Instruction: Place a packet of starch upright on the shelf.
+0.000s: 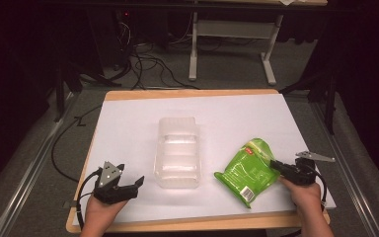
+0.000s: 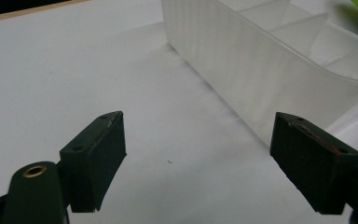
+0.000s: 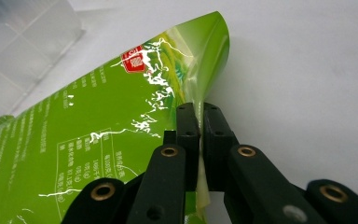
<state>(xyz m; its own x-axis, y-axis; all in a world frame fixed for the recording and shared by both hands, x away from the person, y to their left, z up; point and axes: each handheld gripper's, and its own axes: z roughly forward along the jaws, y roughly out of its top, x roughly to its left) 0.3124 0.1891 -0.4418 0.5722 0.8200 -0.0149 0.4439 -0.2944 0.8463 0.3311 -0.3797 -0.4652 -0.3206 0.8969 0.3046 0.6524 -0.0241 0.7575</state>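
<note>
A green snack bag (image 1: 249, 170) with a barcode label lies on the white table cover, right of centre. My right gripper (image 1: 278, 167) is shut on the bag's right edge; in the right gripper view the thin seam of the green bag (image 3: 121, 140) is pinched between the two jaws of the right gripper (image 3: 198, 116). A clear plastic container (image 1: 177, 152) with inner dividers stands in the middle. My left gripper (image 1: 137, 183) rests near the front left, open and holding nothing, with the clear container (image 2: 261, 70) just ahead of the left gripper (image 2: 196, 154) and to its right.
The white sheet (image 1: 128, 123) covers a wooden tabletop (image 1: 187, 92). Beyond the far edge are table legs (image 1: 193, 49) and cables (image 1: 148, 64) on the floor. A black cable (image 1: 61, 148) trails off the table's left side.
</note>
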